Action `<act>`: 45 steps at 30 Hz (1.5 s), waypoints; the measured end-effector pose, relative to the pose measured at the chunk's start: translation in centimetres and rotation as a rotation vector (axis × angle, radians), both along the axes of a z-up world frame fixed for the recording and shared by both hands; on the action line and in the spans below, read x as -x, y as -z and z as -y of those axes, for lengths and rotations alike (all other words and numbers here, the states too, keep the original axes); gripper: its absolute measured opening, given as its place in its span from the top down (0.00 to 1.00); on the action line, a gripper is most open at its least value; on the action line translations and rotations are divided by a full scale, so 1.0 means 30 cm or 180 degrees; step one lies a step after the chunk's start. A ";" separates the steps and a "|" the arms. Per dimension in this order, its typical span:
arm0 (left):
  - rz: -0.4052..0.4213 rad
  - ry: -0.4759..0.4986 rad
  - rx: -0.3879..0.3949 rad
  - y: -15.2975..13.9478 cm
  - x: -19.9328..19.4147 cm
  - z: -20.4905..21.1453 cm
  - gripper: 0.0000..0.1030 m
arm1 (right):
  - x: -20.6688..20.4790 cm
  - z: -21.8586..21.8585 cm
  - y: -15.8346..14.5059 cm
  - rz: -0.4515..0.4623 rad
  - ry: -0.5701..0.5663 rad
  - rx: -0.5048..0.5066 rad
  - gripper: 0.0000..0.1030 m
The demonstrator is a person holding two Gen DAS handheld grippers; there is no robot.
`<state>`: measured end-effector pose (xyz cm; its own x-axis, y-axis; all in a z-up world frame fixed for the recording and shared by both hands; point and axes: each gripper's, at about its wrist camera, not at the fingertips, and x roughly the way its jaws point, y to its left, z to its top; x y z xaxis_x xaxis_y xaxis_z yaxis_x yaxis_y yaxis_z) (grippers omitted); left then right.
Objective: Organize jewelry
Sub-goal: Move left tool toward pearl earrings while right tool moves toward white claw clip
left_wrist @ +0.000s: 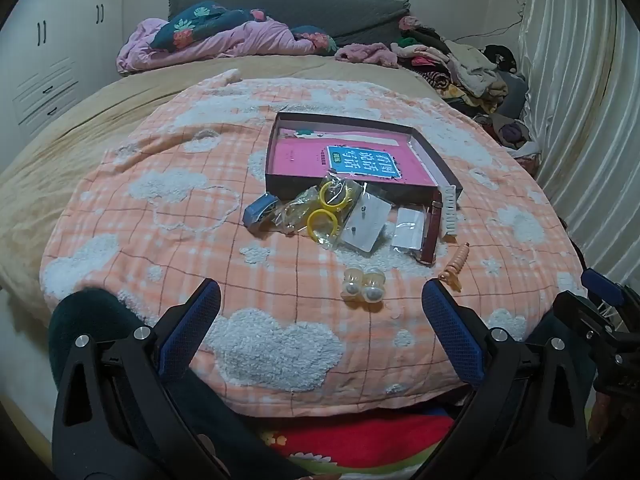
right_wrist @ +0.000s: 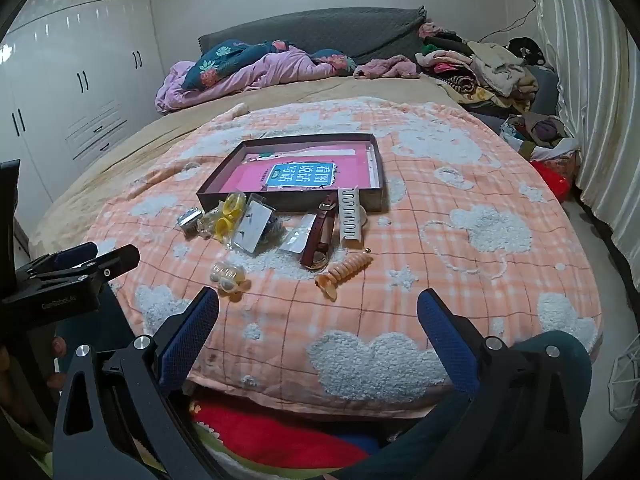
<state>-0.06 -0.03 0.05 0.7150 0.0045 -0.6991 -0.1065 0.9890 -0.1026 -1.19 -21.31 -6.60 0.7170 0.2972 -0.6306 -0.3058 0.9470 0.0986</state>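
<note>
While both claws hang spread and empty, left gripper [left_wrist: 320, 304] and right gripper [right_wrist: 318, 312] face jewelry beside the shallow box [left_wrist: 424, 148].

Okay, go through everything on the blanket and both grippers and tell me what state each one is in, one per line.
Box: lidless, pink book lying flat inside.
Yellow rings: sealed in a clear bag, outside the box.
Watch strap: unbuckled, lying flat.
Pearl earrings: loose, side by side.
Spiral hair tie: loose on the blanket.
White comb clip: leaning against the box.
Left gripper: open, empty.
Right gripper: open, empty.
</note>
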 end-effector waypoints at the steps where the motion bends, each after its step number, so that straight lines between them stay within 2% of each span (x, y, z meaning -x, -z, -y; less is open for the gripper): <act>1: 0.0003 0.0000 0.0007 0.000 0.000 0.000 0.08 | -0.001 0.002 -0.001 0.0000 -0.0001 0.0003 0.04; 25: -0.0022 -0.0054 0.0021 0.007 -0.019 -0.026 0.08 | -0.020 -0.012 -0.003 0.0037 -0.0118 -0.0017 0.04; 35: -0.0282 -0.0209 0.0078 0.093 -0.065 -0.090 0.08 | -0.134 -0.002 -0.001 -0.0025 -0.0112 -0.0028 0.04; 45: -0.0427 0.0049 0.0044 0.144 -0.131 -0.054 0.08 | -0.259 0.008 -0.003 0.0018 -0.0075 0.0036 0.04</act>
<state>3.87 1.59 -4.27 0.6150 -0.0160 -0.7884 -0.1052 0.9892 -0.1022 6.59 -21.56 -6.50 0.7134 0.3069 -0.6299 -0.3284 0.9406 0.0863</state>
